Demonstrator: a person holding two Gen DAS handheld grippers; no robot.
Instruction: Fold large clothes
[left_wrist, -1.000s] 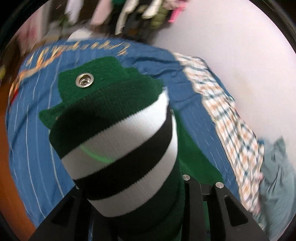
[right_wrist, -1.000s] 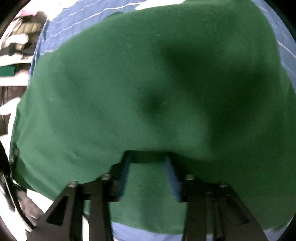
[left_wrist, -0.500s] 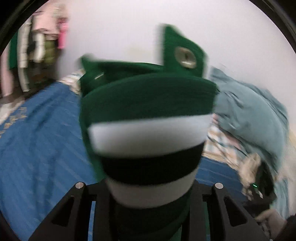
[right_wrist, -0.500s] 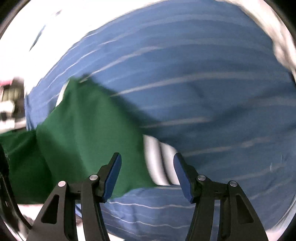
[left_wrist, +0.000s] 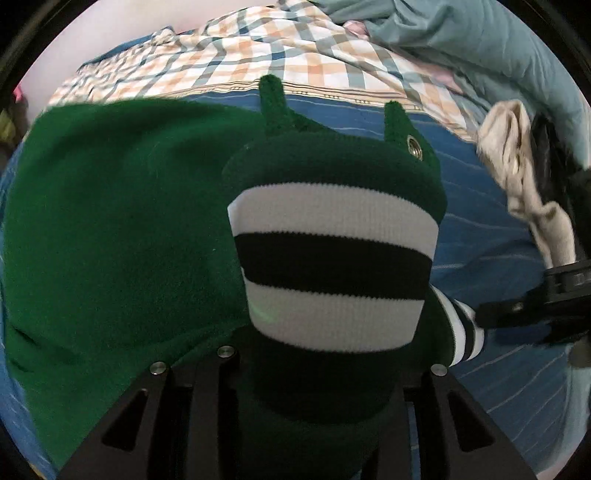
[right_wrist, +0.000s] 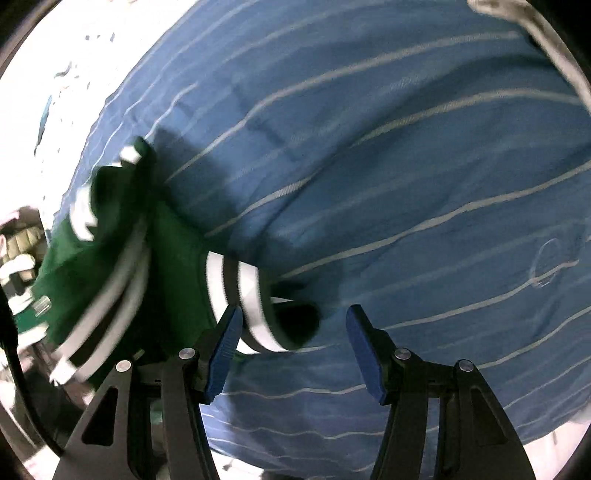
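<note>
Green jacket (left_wrist: 110, 229) swung over; no legible writing.

Legible text, labels, brands, numbers: none. One entry only: pale embroidered cursive marking on the blue white-striped bed cover (right_wrist: 406, 184), near the right edge of the right wrist view (right_wrist: 554, 266); looped strokes visible, letters not readable.

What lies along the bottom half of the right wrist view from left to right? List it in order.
Green jacket body → its striped cuff → left blue finger pad → bare blue striped sheet between the fingers → right blue finger pad → more sheet out to the right edge.
</note>
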